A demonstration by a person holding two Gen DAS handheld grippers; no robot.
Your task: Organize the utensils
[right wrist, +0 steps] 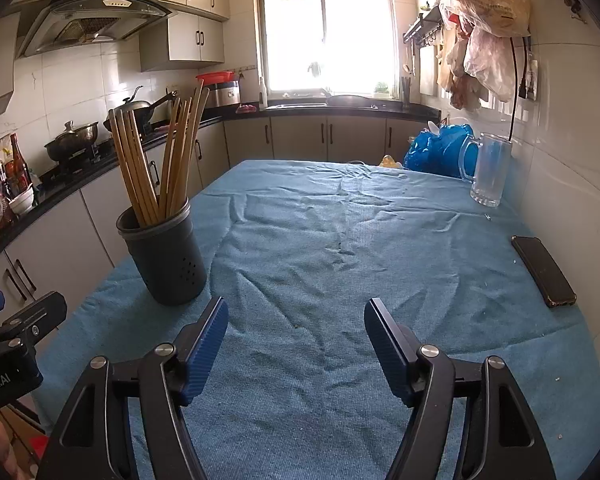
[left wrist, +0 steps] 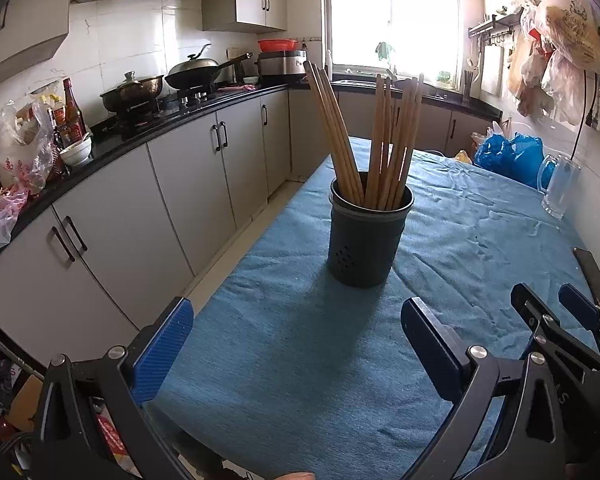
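Kitchen, blue-clothed table. Left gripper and right gripper both wide apart, empty. Chopstick holder beyond left fingers; phone right of right fingers.

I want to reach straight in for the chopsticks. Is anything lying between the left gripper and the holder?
No. In the left wrist view only bare blue tablecloth lies between the open left gripper and the holder of chopsticks.

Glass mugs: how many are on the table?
1. The mug stands at the table's far right, by the wall, beside the blue bags. Another could be hidden behind the bags.
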